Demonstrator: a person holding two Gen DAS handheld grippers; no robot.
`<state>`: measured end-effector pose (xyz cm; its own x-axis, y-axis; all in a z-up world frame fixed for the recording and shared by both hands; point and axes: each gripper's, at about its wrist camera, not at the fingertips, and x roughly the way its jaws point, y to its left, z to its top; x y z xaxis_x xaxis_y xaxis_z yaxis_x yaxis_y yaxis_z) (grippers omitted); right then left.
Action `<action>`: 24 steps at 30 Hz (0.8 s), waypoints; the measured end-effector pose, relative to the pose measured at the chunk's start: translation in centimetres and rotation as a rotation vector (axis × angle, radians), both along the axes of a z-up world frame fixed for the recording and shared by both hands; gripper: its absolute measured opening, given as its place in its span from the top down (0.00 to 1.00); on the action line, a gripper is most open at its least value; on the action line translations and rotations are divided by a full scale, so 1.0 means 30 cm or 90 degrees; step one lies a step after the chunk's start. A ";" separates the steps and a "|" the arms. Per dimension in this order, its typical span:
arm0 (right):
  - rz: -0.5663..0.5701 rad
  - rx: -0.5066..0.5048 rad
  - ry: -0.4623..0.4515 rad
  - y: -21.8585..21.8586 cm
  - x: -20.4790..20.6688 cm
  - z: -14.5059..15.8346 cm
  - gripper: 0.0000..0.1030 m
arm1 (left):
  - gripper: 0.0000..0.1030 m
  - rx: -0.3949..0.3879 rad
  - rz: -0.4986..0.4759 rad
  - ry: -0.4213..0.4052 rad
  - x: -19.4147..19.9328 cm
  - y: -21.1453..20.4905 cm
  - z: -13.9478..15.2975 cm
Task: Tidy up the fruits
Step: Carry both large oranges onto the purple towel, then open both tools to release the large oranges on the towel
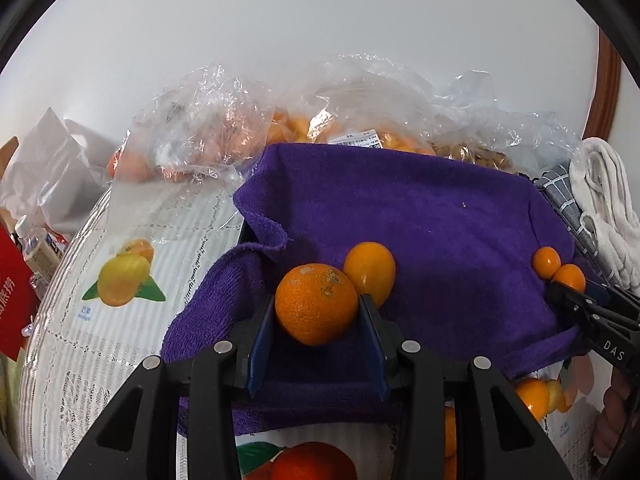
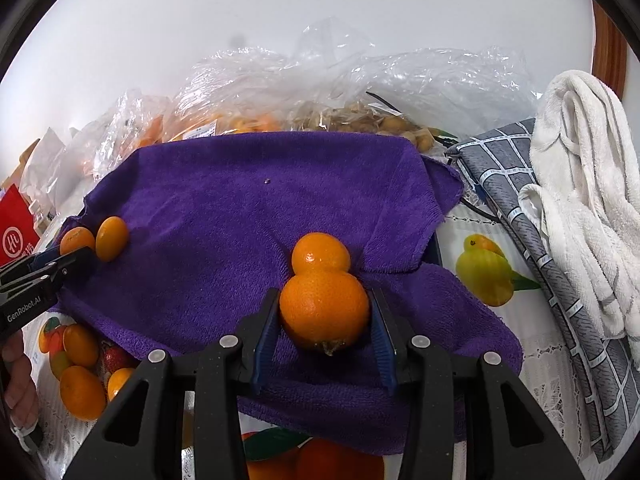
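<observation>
I am steering two hand-held grippers over a purple towel [image 1: 400, 216] spread on a fruit-printed tablecloth [image 1: 120, 280], and each one is clamped on a small orange. Nearest in the left wrist view, the left gripper [image 1: 318, 312] has its blue pads pressed to both sides of a speckled orange [image 1: 316, 304], low over the towel's near-left part; I cannot tell whether the fruit rests on the cloth. A smoother oval orange [image 1: 370, 270] sits touching it just behind. In the right wrist view, the right gripper [image 2: 324, 312] grips a stem-down orange [image 2: 324, 308] over the towel's near-right part, with a second orange [image 2: 320, 254] touching its far side. Loose oranges [image 2: 82, 392] lie on the tablecloth off the towel's near-left edge. Beyond the far edge stand crumpled clear plastic bags of fruit [image 1: 360, 120], and a checked grey cloth [image 2: 540, 220] and white towel [image 2: 580, 160] lie off the right edge. My worries, as I judge them: round, slick fruit could squirt from the narrow pads if I tilt or squeeze harder; letting go could nudge the touching neighbour into a roll across the soft, rumpled towel toward its edge; and the left fingers might snag the folded towel corner [image 1: 264, 236] and drag everything on it.
</observation>
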<state>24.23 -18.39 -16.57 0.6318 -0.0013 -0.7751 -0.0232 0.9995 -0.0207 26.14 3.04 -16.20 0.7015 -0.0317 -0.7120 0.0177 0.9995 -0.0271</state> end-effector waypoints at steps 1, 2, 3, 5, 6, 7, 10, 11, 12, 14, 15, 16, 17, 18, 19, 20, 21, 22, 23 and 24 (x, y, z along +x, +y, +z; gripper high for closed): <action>-0.001 0.000 0.000 0.002 0.000 -0.001 0.59 | 0.62 0.001 0.000 0.001 0.002 -0.001 -0.002; 0.000 0.001 -0.002 0.002 -0.003 0.000 0.58 | 0.62 0.001 0.001 0.000 0.002 -0.001 -0.002; 0.000 0.002 -0.003 0.001 -0.004 0.002 0.57 | 0.62 0.002 0.002 -0.001 0.002 -0.002 -0.003; 0.002 0.006 -0.006 0.001 -0.008 0.008 0.52 | 0.62 0.005 0.001 -0.002 0.000 -0.003 -0.004; 0.002 0.008 -0.011 0.002 -0.013 0.015 0.46 | 0.62 0.004 0.000 -0.002 -0.001 -0.002 -0.004; 0.000 0.007 -0.014 0.001 -0.013 0.019 0.43 | 0.62 0.001 0.000 -0.002 -0.001 0.001 -0.004; -0.004 0.001 -0.029 0.005 -0.021 0.035 0.33 | 0.62 -0.009 0.002 -0.004 -0.002 0.007 -0.001; -0.005 0.001 -0.031 0.004 -0.024 0.039 0.31 | 0.60 -0.015 0.004 -0.005 -0.003 0.010 0.001; -0.009 0.002 -0.033 0.001 -0.025 0.042 0.30 | 0.59 -0.021 0.004 -0.006 -0.003 0.014 0.003; -0.015 0.006 -0.035 -0.007 -0.025 0.047 0.29 | 0.53 -0.031 0.002 -0.012 -0.007 0.017 0.007; -0.016 0.010 -0.035 -0.010 -0.024 0.048 0.28 | 0.53 -0.033 0.002 -0.018 -0.010 0.018 0.010; -0.014 0.015 -0.032 -0.013 -0.025 0.049 0.28 | 0.52 -0.034 0.003 -0.022 -0.013 0.018 0.013; -0.011 0.021 -0.029 -0.014 -0.025 0.050 0.27 | 0.51 -0.034 0.005 -0.027 -0.016 0.018 0.016; -0.012 0.025 -0.031 -0.013 -0.028 0.056 0.27 | 0.50 -0.035 0.005 -0.032 -0.020 0.018 0.020; -0.013 0.025 -0.036 -0.012 -0.034 0.059 0.27 | 0.47 -0.035 0.007 -0.039 -0.024 0.018 0.025; -0.013 0.024 -0.045 -0.009 -0.040 0.070 0.27 | 0.45 -0.034 0.008 -0.046 -0.029 0.018 0.030; -0.011 0.022 -0.052 -0.004 -0.043 0.079 0.27 | 0.45 -0.033 0.011 -0.055 -0.035 0.019 0.037; -0.011 0.019 -0.060 0.000 -0.049 0.090 0.27 | 0.45 -0.030 0.011 -0.061 -0.038 0.019 0.043; -0.014 0.015 -0.068 0.001 -0.056 0.102 0.27 | 0.45 -0.021 0.012 -0.075 -0.045 0.019 0.054; -0.021 0.012 -0.070 0.000 -0.061 0.110 0.27 | 0.45 -0.014 0.014 -0.086 -0.051 0.020 0.063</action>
